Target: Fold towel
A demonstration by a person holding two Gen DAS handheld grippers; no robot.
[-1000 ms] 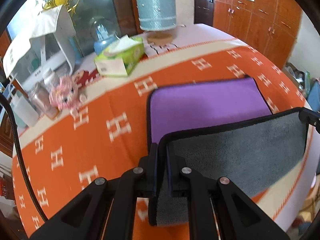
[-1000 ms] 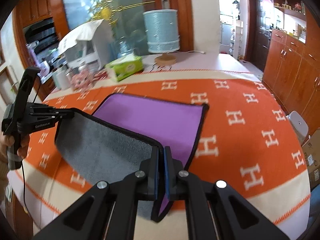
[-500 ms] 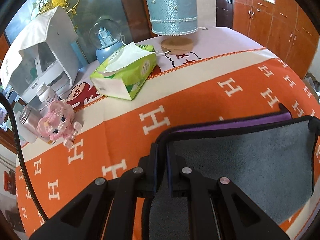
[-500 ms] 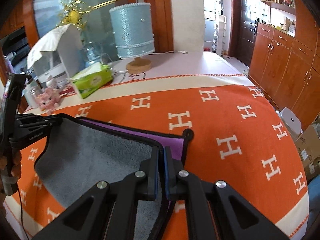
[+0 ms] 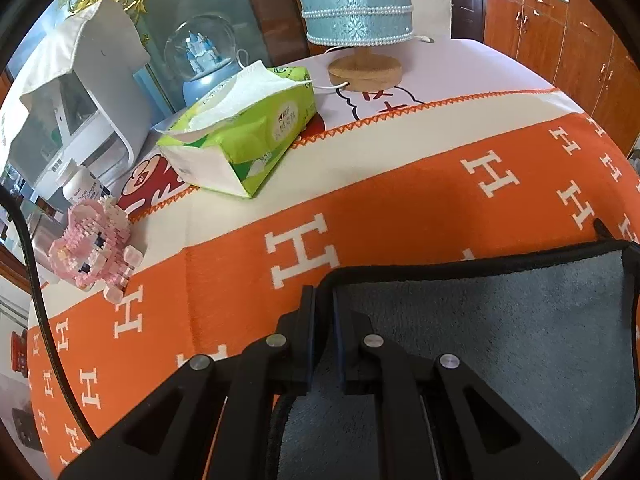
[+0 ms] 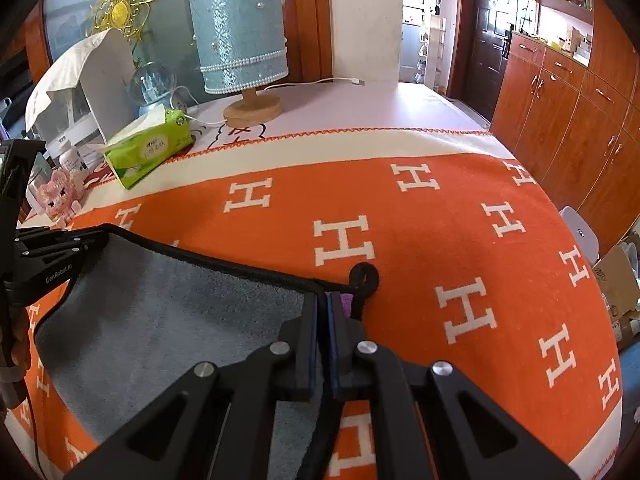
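A white appliance (image 5: 92,80) stood farthest to the left of the towel (image 5: 500,344), at the back of the table, with a white pill bottle (image 5: 78,188) in front of it. Nearer the towel sat a pink brick-built figure (image 5: 94,248) on the orange blanket (image 5: 400,200) patterned with white H letters. Beyond the towel's left corner lay a green tissue pack (image 5: 244,132), a sheet standing out of its top, and behind that a snow globe (image 5: 198,52). Farther back stood a lamp (image 6: 240,52) with a pale blue shade on a round wooden base.

The towel itself lay on the blanket with its grey side up and a black bound edge around it. The left gripper (image 5: 324,300) had its fingers pressed together on the towel's far left corner. The same gripper (image 6: 56,256) showed at the left edge of the right wrist view, gripped by a hand (image 6: 18,340). At the towel's far right corner the right gripper (image 6: 322,304) pinched the edge between closed fingers. Just beside those fingertips a sliver of the towel's purple side (image 6: 346,300) showed, and a black hanging loop (image 6: 364,276) lay on the blanket. To the right of the towel, past the table, stood wooden cabinets (image 6: 560,112).
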